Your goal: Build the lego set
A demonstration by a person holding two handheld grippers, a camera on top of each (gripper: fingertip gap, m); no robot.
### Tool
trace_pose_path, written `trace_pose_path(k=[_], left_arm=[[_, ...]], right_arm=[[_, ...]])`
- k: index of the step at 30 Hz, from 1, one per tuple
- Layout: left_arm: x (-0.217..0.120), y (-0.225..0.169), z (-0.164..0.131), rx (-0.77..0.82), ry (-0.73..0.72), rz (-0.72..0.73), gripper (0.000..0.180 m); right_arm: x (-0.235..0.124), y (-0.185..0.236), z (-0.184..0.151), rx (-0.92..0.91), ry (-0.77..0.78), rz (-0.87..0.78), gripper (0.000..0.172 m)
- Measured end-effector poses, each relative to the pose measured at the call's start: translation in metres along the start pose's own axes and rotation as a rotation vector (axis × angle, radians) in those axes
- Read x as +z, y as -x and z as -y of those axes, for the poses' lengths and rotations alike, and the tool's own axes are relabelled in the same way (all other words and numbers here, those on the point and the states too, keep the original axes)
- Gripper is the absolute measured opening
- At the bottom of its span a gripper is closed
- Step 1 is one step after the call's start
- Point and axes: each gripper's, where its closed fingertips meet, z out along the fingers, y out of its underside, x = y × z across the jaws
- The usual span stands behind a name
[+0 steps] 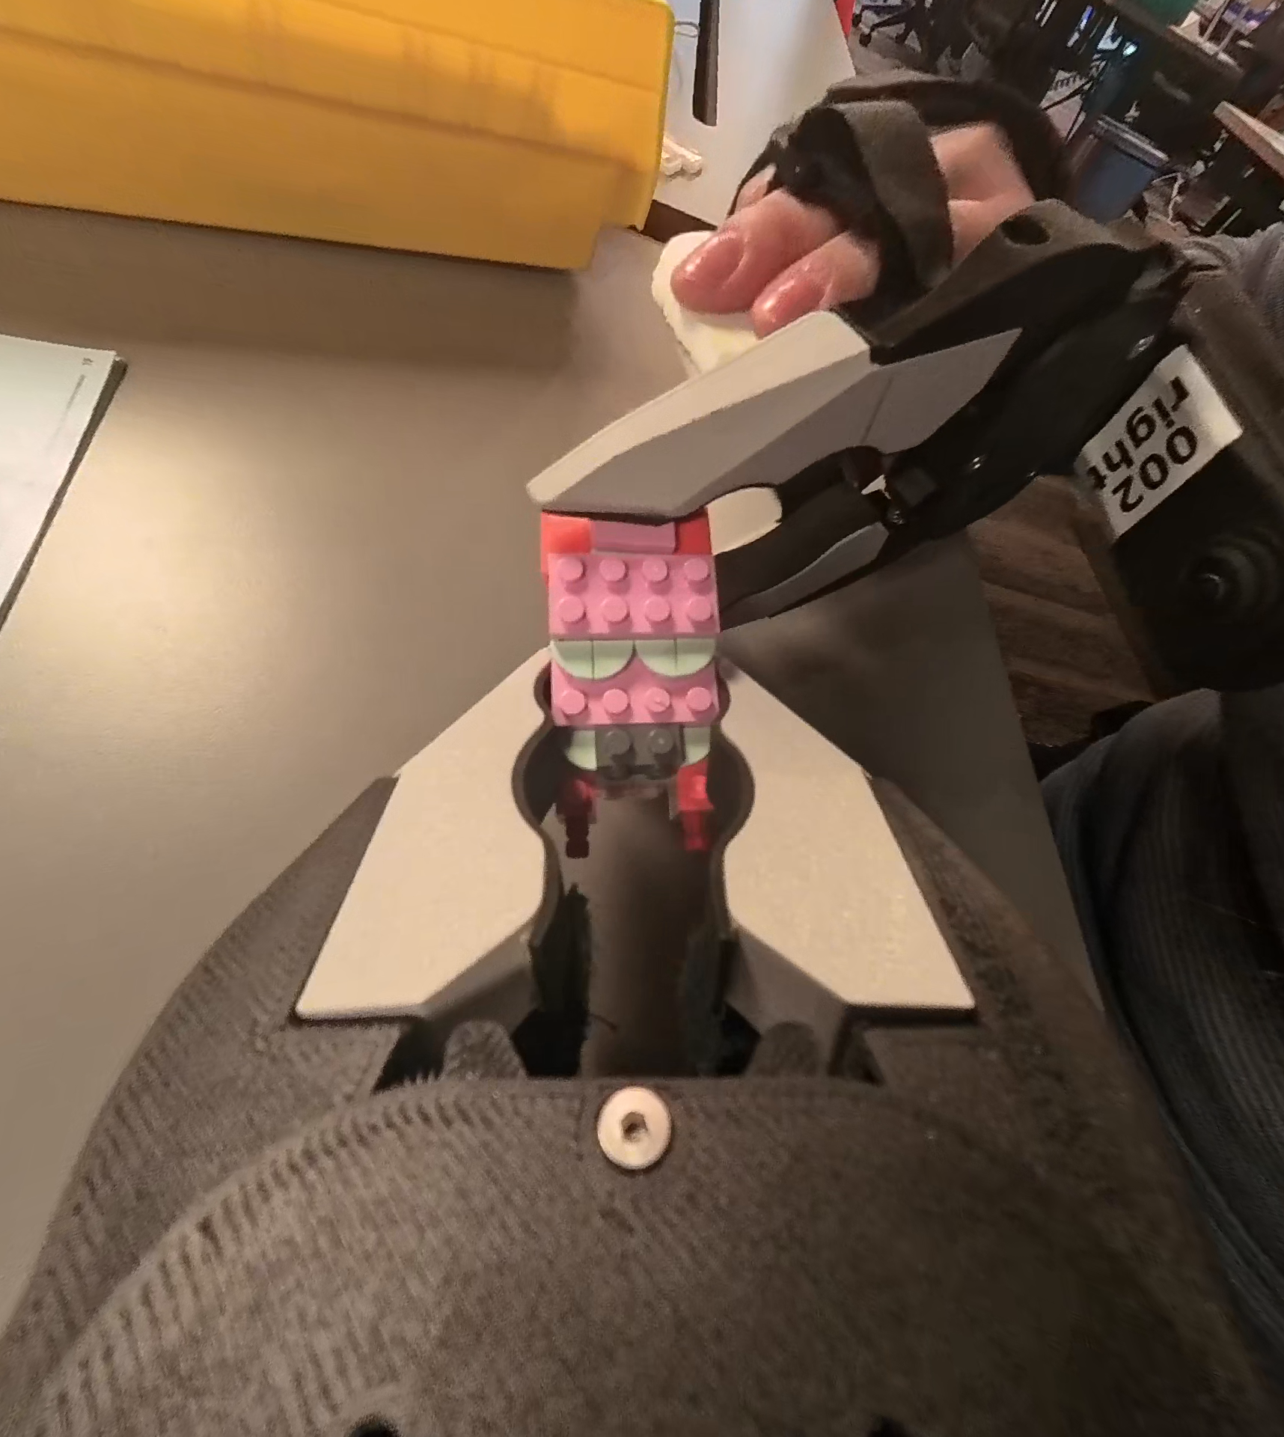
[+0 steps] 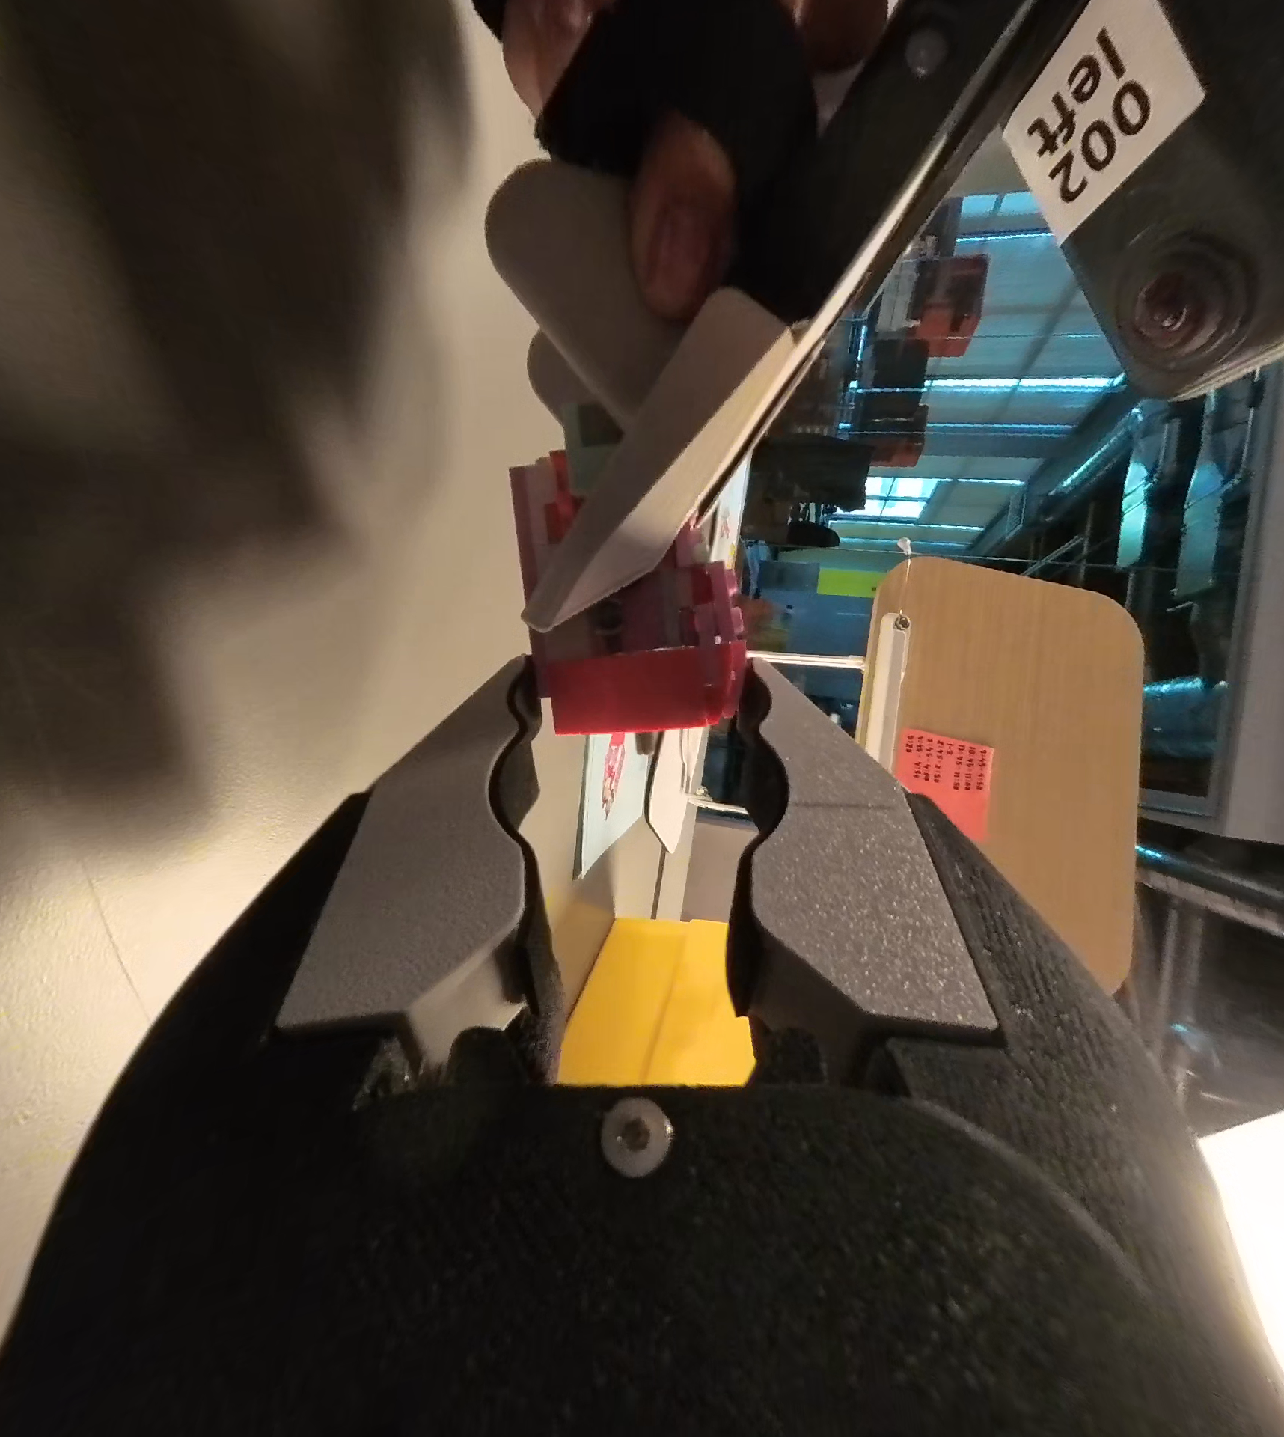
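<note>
A small block of plastic toy bricks [image 1: 635, 645], built mostly from pink studded plates with pale green rounded tiles, a grey studded piece and red bricks at both ends, is held in the air above the beige table [image 1: 235, 622]. Its near end sits between the fingertips of the left hand-held gripper [image 1: 635, 746]. Its far red end is clamped by the right hand-held gripper [image 2: 639, 700], whose upper finger lies flat across it.
</note>
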Motion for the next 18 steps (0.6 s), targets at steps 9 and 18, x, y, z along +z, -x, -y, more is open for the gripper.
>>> trace_pose_path(k=[9, 18], left_arm=[[0.006, 0.003, -0.01, -0.001, 0.061, 0.027, 0.032], [0.008, 0.003, -0.01, -0.016, 0.061, 0.02, 0.032]], right_arm=[[0.002, 0.009, -0.002, -0.057, 0.019, 0.091, 0.048], [0.001, 0.011, -0.003, -0.05, 0.02, 0.125, 0.049]])
